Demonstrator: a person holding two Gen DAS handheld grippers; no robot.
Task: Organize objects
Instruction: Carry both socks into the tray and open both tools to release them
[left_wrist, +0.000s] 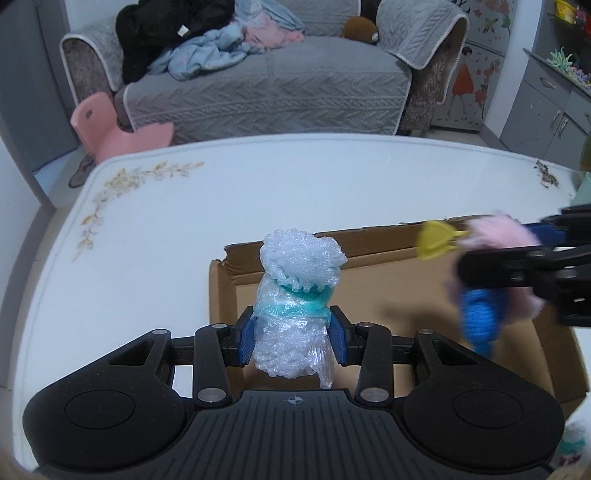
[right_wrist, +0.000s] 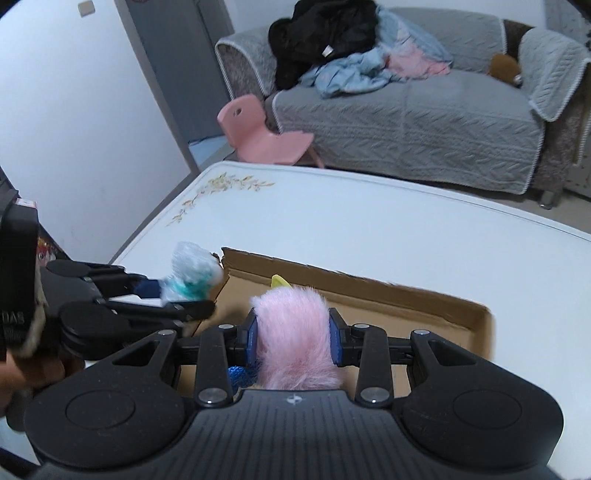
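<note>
Bubble wrap, crinkly and slick, covers the teal bundle (left_wrist: 295, 306) clamped between the left gripper (left_wrist: 293, 334) pads, over the cardboard box (left_wrist: 369, 273) just ahead and below. The right gripper (right_wrist: 292, 338) is clamped on a pink furry toy (right_wrist: 291, 332), also above the box. Both hover close together: the plastic could slip, or the claws could collide when releasing

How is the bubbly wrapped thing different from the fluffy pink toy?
The bubble-wrapped bundle is see-through white with teal inside; the pink plush toy is furry, with yellow and blue parts. The bundle sits in the left gripper, the toy in the right gripper. Both are squeezed tight above the cardboard box.
</note>
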